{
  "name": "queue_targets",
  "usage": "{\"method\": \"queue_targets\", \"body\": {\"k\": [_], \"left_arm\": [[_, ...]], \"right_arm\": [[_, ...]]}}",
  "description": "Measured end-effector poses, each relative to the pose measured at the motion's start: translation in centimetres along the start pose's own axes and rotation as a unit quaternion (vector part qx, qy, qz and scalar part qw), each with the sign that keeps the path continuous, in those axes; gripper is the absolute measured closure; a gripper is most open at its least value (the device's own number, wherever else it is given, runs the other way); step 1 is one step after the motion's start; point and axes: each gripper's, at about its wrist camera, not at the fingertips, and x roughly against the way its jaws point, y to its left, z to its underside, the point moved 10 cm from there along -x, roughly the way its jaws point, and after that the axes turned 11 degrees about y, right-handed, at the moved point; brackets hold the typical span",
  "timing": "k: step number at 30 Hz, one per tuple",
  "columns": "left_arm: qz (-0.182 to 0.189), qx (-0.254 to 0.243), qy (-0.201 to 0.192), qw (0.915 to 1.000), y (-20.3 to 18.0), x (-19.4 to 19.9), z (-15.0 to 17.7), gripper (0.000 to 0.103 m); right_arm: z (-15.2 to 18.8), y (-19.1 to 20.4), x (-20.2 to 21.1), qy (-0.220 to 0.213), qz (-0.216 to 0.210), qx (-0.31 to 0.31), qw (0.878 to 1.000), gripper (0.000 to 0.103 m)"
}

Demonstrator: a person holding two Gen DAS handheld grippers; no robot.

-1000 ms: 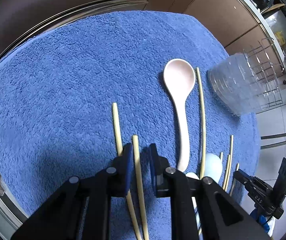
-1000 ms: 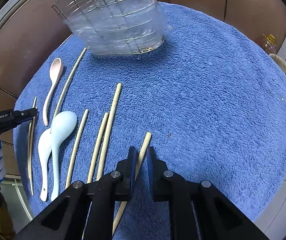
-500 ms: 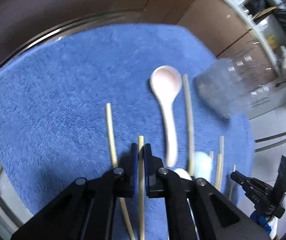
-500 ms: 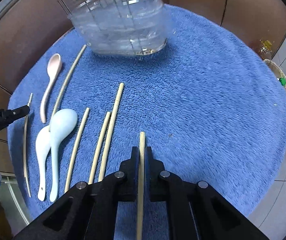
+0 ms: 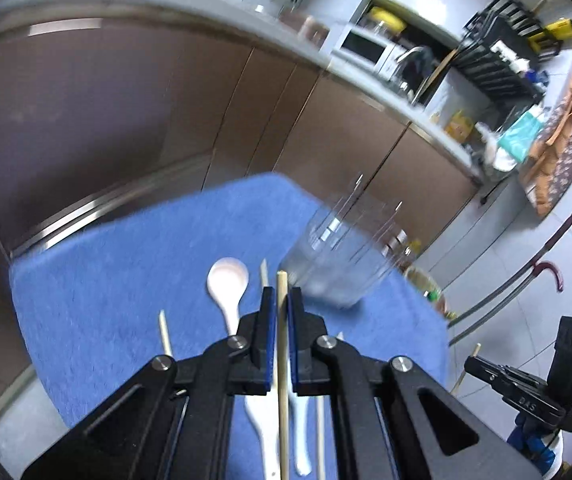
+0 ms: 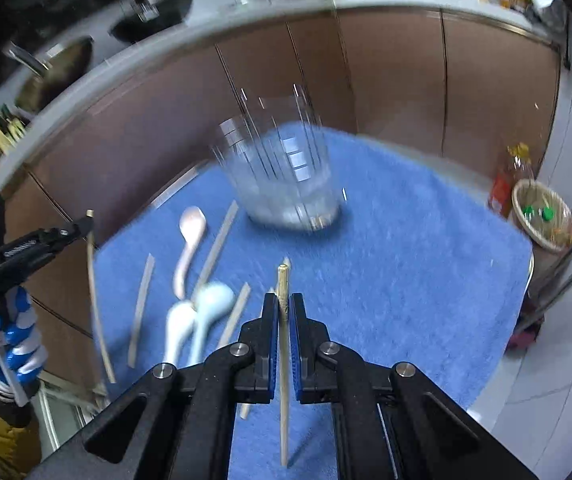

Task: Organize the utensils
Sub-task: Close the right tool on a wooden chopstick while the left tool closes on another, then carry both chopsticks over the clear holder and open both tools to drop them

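Left gripper (image 5: pixel 282 300) fingers squeeze a chopstick (image 5: pixel 282 360), lifted off the blue towel (image 5: pixel 106 300). Right gripper (image 6: pixel 284 308) fingers pinch another chopstick (image 6: pixel 284 380), also up. Spoons (image 6: pixel 206 312) & the clear holder (image 6: pixel 282 176) sit on the towel.

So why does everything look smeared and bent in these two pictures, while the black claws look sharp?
Left wrist view: the clear holder and blue towel are motion-blurred, while the left gripper and its chopstick stay crisp. Right wrist view: the spoons and loose sticks smear likewise; the right gripper is sharp. In both, the fisheye lens bows the counter edge.
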Motion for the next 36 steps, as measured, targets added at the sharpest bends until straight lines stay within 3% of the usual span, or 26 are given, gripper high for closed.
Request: {"method": "queue_targets", "body": {"k": [5, 10, 14, 17, 23, 29, 32, 33, 35, 36], "left_arm": [[0.012, -0.004, -0.051, 0.9986, -2.5, 2.4, -5.9, 0.098], [0.025, 0.002, -0.121, 0.9923, -6.3, 2.9, -13.5, 0.098], [0.030, 0.009, -0.176, 0.9839, -8.4, 2.1, -18.3, 0.098], [0.012, 0.009, -0.210, 0.9775, -9.6, -0.3, -20.7, 0.098], [-0.047, -0.009, -0.244, 0.9687, -10.4, -6.8, -21.5, 0.098], [-0.093, -0.043, -0.258, 0.9606, -9.7, -11.2, -18.9, 0.096], [-0.084, -0.047, -0.241, 0.9658, -9.4, -11.5, -17.8, 0.077], [-0.080, -0.050, -0.238, 0.9667, -9.4, -11.1, -17.3, 0.076], [-0.084, -0.061, -0.238, 0.9656, -9.6, -9.8, -16.7, 0.074], [-0.086, -0.067, -0.239, 0.9649, -9.7, -8.9, -16.4, 0.069]], "right_arm": [[-5.4, 1.6, 5.0, -0.082, -0.019, 0.026, 0.996, 0.097], [-12.9, 3.3, 9.1, -0.189, -0.032, 0.043, 0.981, 0.097], [-17.6, 3.5, 9.5, -0.253, -0.025, 0.052, 0.966, 0.097], [-20.4, 2.7, 7.6, -0.278, -0.008, 0.052, 0.959, 0.097], [-21.6, 0.9, 1.3, -0.273, 0.038, 0.058, 0.959, 0.097], [-19.2, -0.6, -4.5, -0.237, 0.065, 0.067, 0.967, 0.096], [-18.3, -1.1, -4.8, -0.232, 0.068, 0.066, 0.968, 0.087], [-18.1, -1.2, -4.4, -0.233, 0.068, 0.063, 0.968, 0.080], [-17.8, -1.1, -3.3, -0.236, 0.069, 0.063, 0.967, 0.079], [-17.6, -1.1, -2.6, -0.239, 0.070, 0.062, 0.966, 0.079]]}}
